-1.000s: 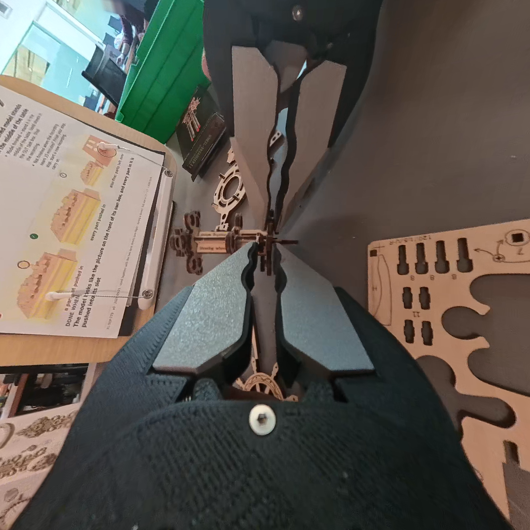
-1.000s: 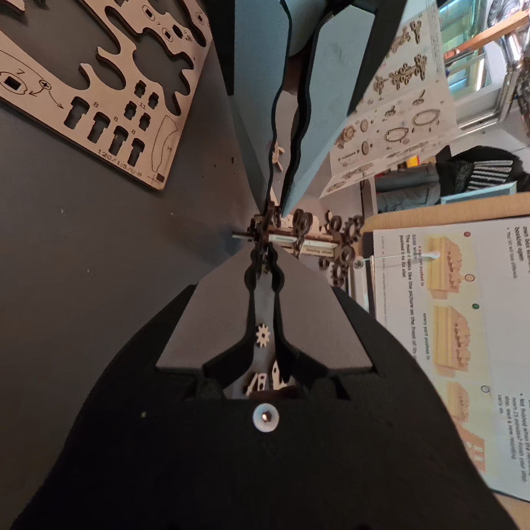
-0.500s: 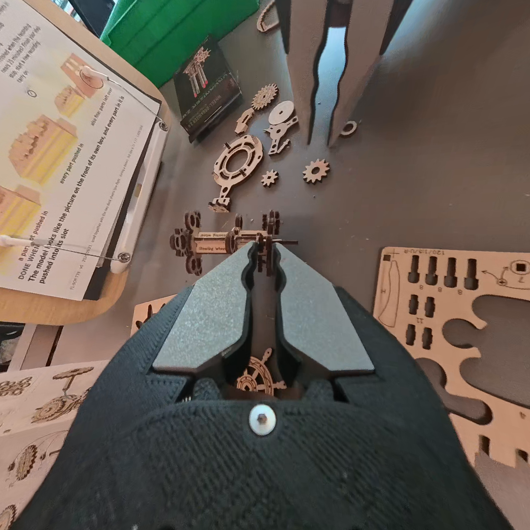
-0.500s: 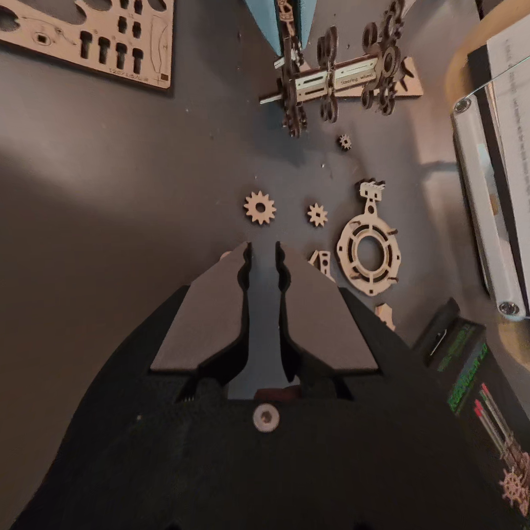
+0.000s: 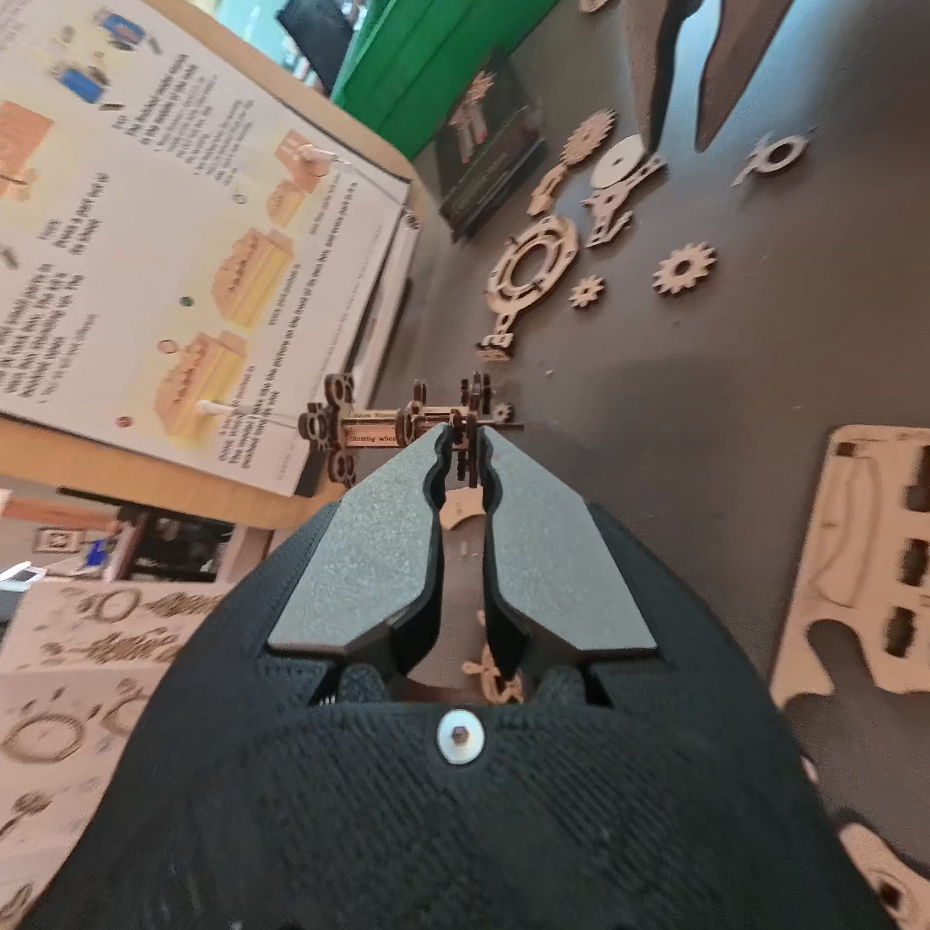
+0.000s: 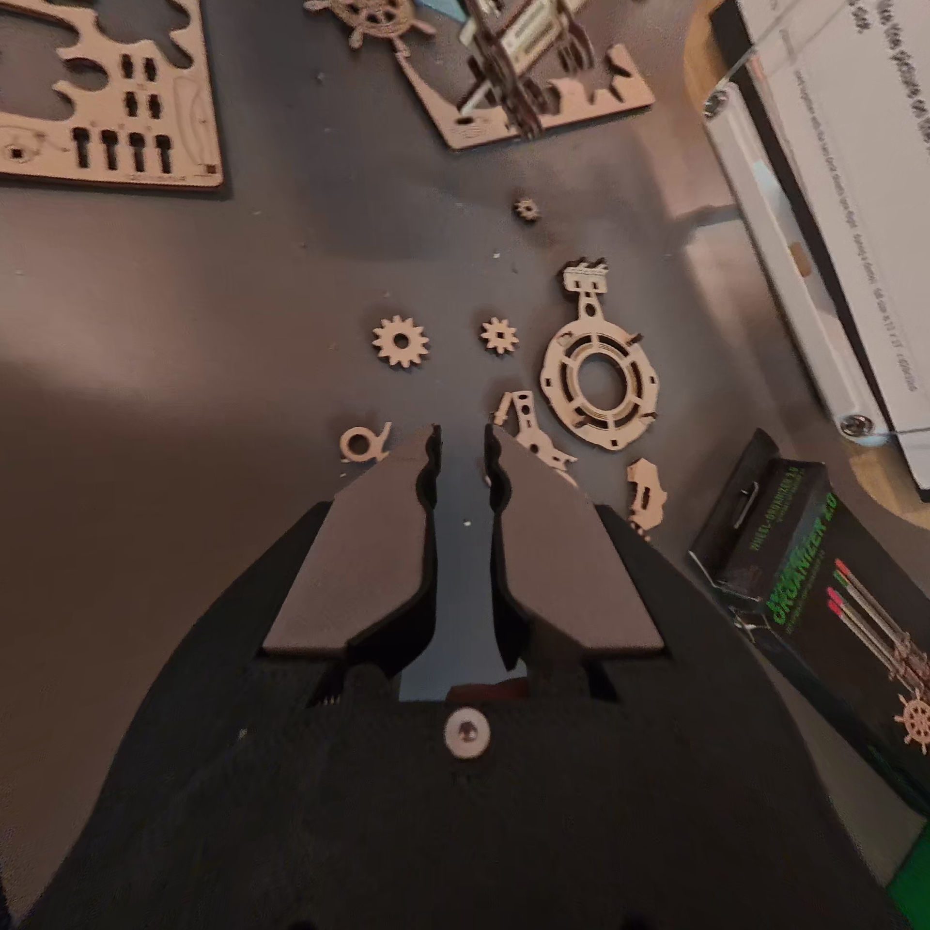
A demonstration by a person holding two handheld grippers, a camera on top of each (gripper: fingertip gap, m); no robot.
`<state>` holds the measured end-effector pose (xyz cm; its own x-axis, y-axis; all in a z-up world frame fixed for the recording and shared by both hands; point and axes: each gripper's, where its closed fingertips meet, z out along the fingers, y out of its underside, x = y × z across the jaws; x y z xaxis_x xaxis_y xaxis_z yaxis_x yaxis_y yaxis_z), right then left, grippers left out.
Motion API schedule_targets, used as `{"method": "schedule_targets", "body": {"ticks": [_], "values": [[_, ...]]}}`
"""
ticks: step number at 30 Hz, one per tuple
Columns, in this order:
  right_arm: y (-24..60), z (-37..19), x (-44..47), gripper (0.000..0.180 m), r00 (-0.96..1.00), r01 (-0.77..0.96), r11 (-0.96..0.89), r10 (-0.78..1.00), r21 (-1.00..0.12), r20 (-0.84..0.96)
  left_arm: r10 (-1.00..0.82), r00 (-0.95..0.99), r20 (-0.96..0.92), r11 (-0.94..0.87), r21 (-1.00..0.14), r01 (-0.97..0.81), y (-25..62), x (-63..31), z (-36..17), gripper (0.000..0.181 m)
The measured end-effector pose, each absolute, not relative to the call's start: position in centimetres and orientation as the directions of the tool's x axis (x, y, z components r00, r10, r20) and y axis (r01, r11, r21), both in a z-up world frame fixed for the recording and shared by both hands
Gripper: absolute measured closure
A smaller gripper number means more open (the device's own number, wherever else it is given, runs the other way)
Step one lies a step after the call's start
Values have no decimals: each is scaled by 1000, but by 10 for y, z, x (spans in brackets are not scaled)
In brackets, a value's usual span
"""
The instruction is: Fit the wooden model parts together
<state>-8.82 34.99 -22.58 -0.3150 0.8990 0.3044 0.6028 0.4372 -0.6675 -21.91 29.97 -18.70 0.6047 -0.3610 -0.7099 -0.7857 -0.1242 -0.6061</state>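
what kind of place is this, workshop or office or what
Probably a hobby or data-collection workbench indoors: a dark grey table strewn with laser-cut wooden gears, a punched-out plywood sheet, and an instruction sheet on a stand.

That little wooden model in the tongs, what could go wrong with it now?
The left tongs pinch the half-built model only at one end, so it might twist or slip out. The empty right tongs hang low over loose parts: the notched ring and flat arm piece sit right beside the tips and could get knocked away across the grey table.
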Motion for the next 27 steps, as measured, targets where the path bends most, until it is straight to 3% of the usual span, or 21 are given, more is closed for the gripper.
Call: {"method": "schedule_targets", "body": {"ticks": [1, 9, 14, 27], "values": [[355, -224, -91, 166, -291, 606, 418, 908, -677, 301, -328, 599, -730, -124, -596, -794, 301, -224, -183, 174], [362, -226, -124, 166, -316, 624, 400, 915, -671, 251, -195, 575, -795, -116, -563, -818, 305, -243, -166, 174], [359, -243, -140, 165, -385, 660, 446, 892, -605, 237, -216, 595, -774, -134, -580, -803, 306, -245, -172, 174], [354, -245, -150, 167, -406, 666, 386, 905, -638, 124, -267, 620, -738, -112, -615, -780, 306, -232, -179, 174]]}}
